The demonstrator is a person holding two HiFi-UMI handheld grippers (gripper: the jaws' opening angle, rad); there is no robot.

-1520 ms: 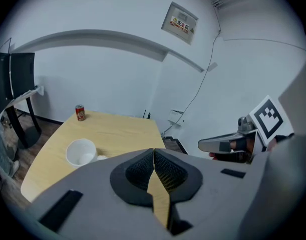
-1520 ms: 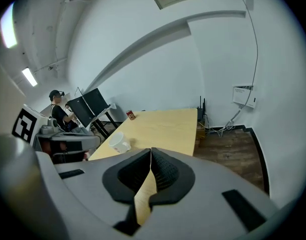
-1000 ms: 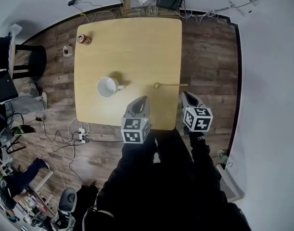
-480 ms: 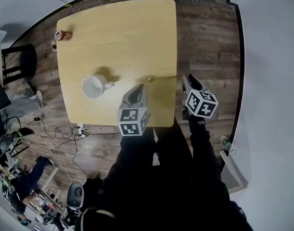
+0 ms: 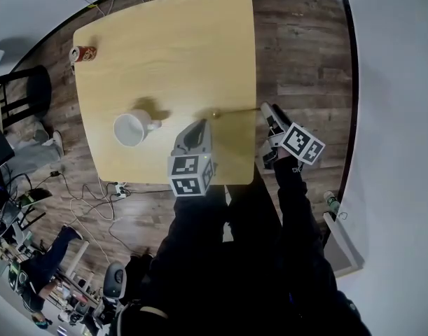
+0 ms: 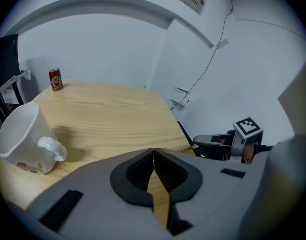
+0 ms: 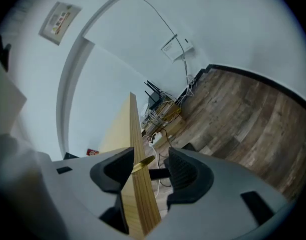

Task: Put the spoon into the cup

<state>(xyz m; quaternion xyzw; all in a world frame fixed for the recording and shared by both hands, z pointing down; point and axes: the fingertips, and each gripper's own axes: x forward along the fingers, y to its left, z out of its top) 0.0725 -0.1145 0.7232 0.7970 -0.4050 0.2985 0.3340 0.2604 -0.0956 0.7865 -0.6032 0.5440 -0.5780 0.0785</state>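
Right gripper [image 7: 150, 168] jaws opening, astride the table [image 7: 134, 129] edge, spoon [image 7: 142, 164] handle tip between them, not pinched. Close squarely on that overhanging tip, then lift level. Left gripper [image 6: 154, 156] clenched, empty. Cup [image 6: 22, 136] farther off, upright.

Light wooden table [image 5: 164, 54] on dark plank floor [image 5: 298, 54], white walls [image 5: 396, 82].

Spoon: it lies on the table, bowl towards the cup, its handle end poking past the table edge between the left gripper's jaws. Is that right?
Not the left. The right gripper view shows the spoon with its handle end between the opening jaws of the right gripper. The left gripper is shut and empty. The rest holds.
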